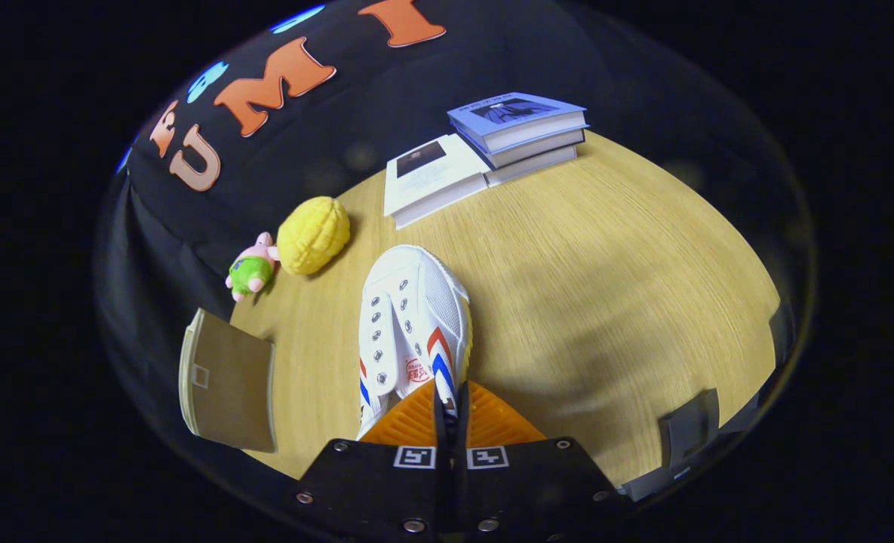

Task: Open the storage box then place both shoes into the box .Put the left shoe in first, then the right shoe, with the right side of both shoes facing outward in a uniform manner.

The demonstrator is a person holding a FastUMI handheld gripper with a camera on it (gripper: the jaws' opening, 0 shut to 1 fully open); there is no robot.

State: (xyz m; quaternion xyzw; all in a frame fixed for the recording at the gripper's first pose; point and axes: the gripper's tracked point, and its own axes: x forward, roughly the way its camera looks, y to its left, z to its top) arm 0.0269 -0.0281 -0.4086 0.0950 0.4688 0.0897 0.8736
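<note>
A white canvas shoe [409, 317] with red and blue side stripes points away from me, toe toward the books. My gripper [447, 394] is shut on the shoe's side wall near the heel, with both fingers pressed close together on it. The heel end is hidden behind the fingers. A shadow lies on the wooden table [605, 286] to the shoe's right, so the shoe seems held above the surface. Left of the fingers, at the table's edge, stands a brown panel with a pale rim [228, 385], which looks like part of the storage box.
Beyond the shoe sit a yellow corn-shaped plush [313, 234] and a small pink and green plush toy [253, 268]. Stacked books [518, 128] and a white book [431, 177] lie at the far side. A grey object [688, 431] sits at the table's near right edge.
</note>
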